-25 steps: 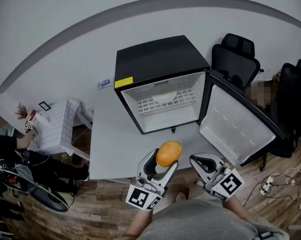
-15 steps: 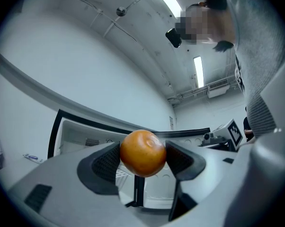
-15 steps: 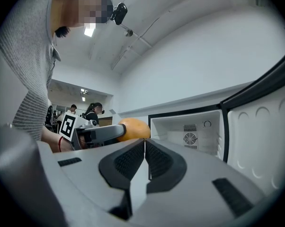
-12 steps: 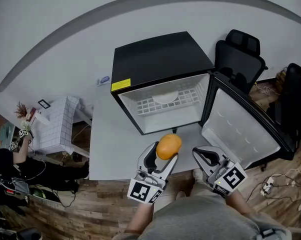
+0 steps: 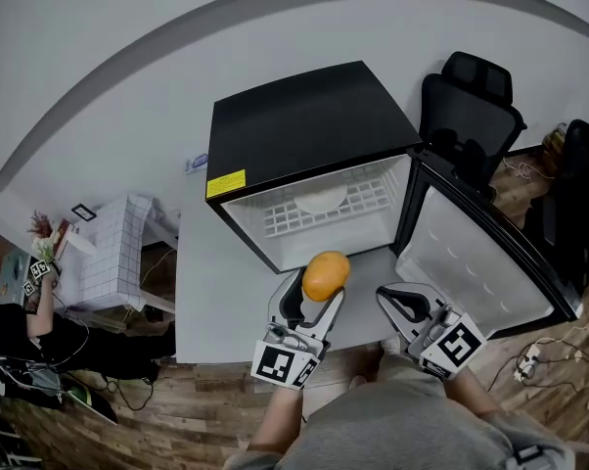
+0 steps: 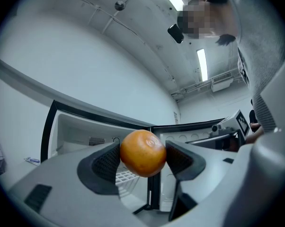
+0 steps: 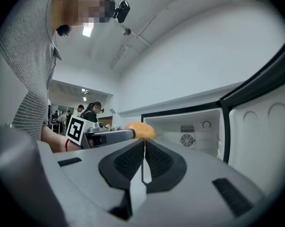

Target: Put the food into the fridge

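My left gripper (image 5: 319,284) is shut on an orange (image 5: 325,275), a round fruit held just in front of the open mini fridge (image 5: 309,135). In the left gripper view the orange (image 6: 143,152) sits pinched between both black pads, with the white fridge interior (image 6: 81,136) behind it. The fridge door (image 5: 471,258) hangs open to the right. A white plate (image 5: 323,199) lies on the wire shelf (image 5: 304,209) inside. My right gripper (image 5: 402,306) is shut and holds nothing, to the right of the left one, near the door. The right gripper view shows its pads (image 7: 128,162) pressed together.
The fridge stands on a grey table (image 5: 211,292). A black office chair (image 5: 466,111) is behind the door at the right. A white tiled box (image 5: 113,248) stands at the table's left. A person sits at the far left edge (image 5: 21,311). Wooden floor lies below.
My left gripper has carried the orange a little forward, closer to the fridge opening. The view has shifted nearer the fridge. The right gripper has kept its place beside it.
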